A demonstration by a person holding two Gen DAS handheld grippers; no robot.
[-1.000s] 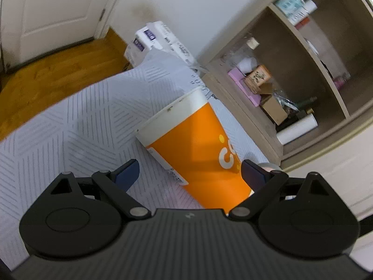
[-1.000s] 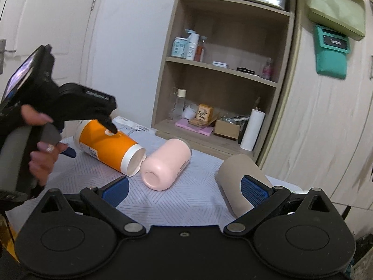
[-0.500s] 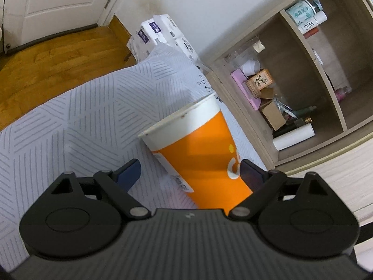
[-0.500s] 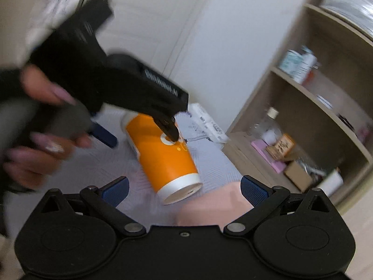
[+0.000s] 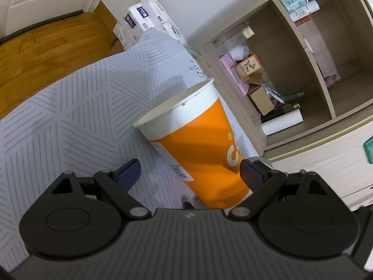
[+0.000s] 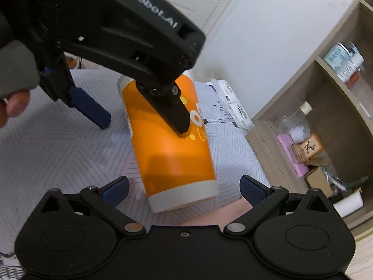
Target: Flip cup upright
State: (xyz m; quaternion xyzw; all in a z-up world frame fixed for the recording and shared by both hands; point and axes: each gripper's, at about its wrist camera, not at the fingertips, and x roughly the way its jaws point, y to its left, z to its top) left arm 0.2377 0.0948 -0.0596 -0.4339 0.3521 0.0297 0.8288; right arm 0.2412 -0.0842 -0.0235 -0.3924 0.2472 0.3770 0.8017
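An orange paper cup point(image 5: 202, 149) with white bands at both ends lies on its side on the grey patterned cloth point(image 5: 70, 126). In the right wrist view the cup point(image 6: 170, 149) points its white end toward me. My left gripper point(image 5: 190, 171) is open, its blue-padded fingers to either side of the cup; it also shows in the right wrist view point(image 6: 142, 114), reaching down over the cup. My right gripper point(image 6: 184, 190) is open, its fingers on both sides of the cup's near end.
A pink cup point(image 6: 216, 217) lies just under my right gripper, mostly hidden. A wooden shelf unit point(image 5: 291, 74) with boxes, bottles and a paper roll stands right beside the cloth. A white package point(image 5: 149, 23) sits at the cloth's far edge. Wooden floor point(image 5: 42, 53) lies beyond.
My right gripper has swung in close to the orange cup, now straddling its near end. My left gripper has shifted along the cup, staying open around it.
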